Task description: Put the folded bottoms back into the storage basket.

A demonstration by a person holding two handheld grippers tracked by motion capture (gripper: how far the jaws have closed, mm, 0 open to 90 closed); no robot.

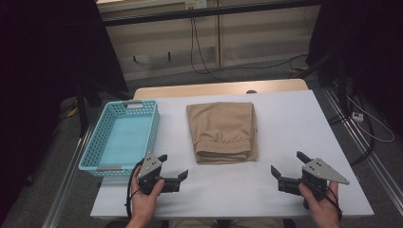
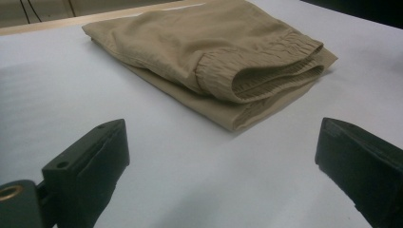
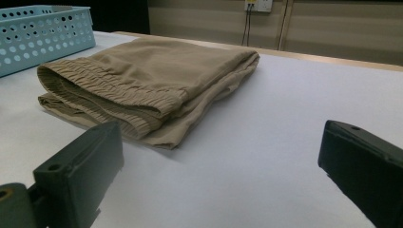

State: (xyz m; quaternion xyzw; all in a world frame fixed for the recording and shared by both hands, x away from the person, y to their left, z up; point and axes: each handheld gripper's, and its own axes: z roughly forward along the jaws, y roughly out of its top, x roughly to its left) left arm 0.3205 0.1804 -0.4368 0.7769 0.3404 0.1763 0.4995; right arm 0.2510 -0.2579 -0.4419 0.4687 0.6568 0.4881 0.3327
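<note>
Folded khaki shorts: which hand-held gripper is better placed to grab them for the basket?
Left, probably. The left hand-held gripper sits between the folded khaki shorts and the blue basket, jaws open and empty. The right hand-held gripper, also open, lies on the side away from the basket.

shorts [image 1: 222, 130]: folded, mid-table | left gripper [image 1: 173, 167], right gripper [image 1: 288, 164]: jaws apart, empty | basket [image 1: 102, 137]: left

Both hands hold their tongs, left [image 1: 173, 166] and right [image 1: 286, 164], jaws spread wide, angled inward.
</note>
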